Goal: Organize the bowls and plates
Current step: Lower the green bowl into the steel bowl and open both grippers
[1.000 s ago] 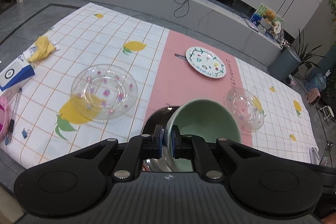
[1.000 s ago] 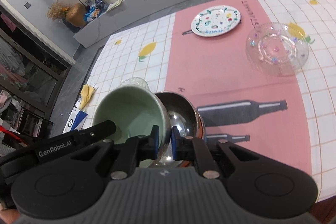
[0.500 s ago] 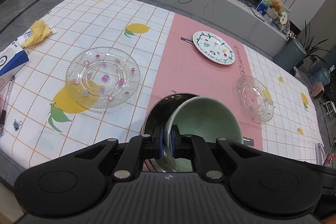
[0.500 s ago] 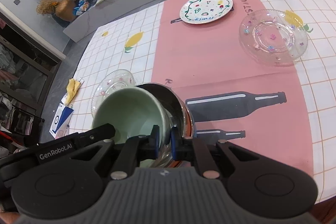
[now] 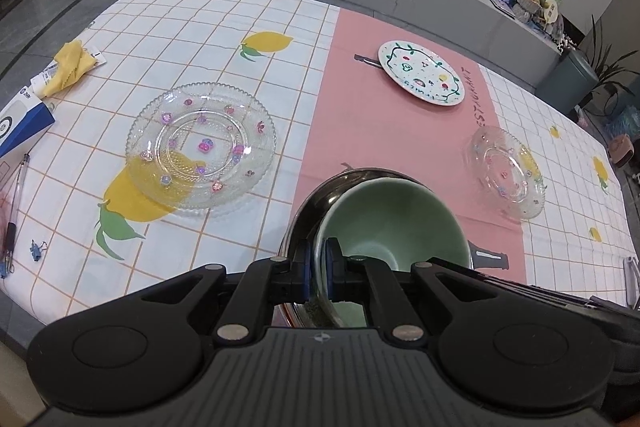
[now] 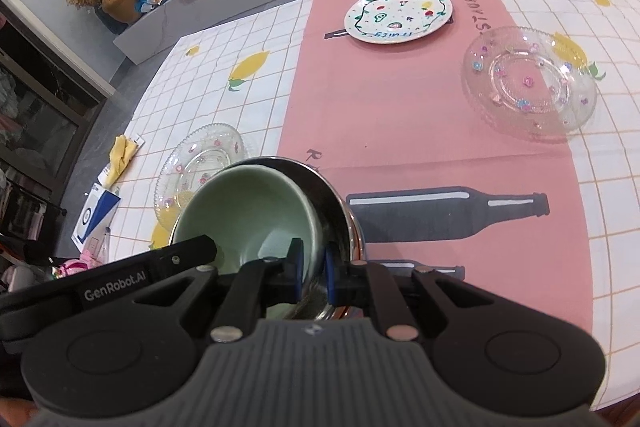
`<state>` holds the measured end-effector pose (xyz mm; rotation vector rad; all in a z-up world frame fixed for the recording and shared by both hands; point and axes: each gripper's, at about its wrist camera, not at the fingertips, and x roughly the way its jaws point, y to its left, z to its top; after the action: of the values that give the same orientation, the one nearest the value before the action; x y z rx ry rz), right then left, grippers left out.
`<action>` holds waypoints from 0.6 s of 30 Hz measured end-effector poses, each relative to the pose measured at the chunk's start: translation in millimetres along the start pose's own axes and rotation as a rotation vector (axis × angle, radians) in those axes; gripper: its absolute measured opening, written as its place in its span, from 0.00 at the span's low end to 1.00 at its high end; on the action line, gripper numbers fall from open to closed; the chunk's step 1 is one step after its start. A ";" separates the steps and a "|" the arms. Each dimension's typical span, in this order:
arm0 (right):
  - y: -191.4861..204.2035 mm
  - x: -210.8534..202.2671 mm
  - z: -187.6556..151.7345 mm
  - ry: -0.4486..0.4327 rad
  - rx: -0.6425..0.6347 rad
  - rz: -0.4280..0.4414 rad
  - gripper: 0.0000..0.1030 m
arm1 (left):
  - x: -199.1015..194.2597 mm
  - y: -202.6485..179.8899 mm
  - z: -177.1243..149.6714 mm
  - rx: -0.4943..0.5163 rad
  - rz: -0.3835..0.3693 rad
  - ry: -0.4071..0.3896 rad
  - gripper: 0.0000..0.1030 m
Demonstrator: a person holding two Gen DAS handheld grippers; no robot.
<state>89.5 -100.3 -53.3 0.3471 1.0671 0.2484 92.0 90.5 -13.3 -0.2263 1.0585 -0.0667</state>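
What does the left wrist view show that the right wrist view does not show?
Only the left wrist view: a pen and a blue binder clip at the tablecloth's edge.

Only the right wrist view: a golden vase and the printed black bottle.

Both: the pale green ceramic bowl tilted inside the steel bowl, two clear glass plates, the white painted plate.
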 end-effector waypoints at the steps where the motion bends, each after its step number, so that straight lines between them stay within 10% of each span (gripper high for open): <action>1: 1.3 -0.2 -0.3 -0.004 -0.010 -0.008 0.10 | -0.1 -0.3 0.6 0.001 0.003 -0.002 0.08; 18: 4.8 -17.3 1.6 -0.067 -0.034 -0.015 0.22 | -21.9 -0.1 6.5 -0.007 -0.009 -0.072 0.23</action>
<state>82.8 -102.5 -36.7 0.3146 0.9978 0.2401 87.0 95.0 8.5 -0.2381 0.9865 -0.0631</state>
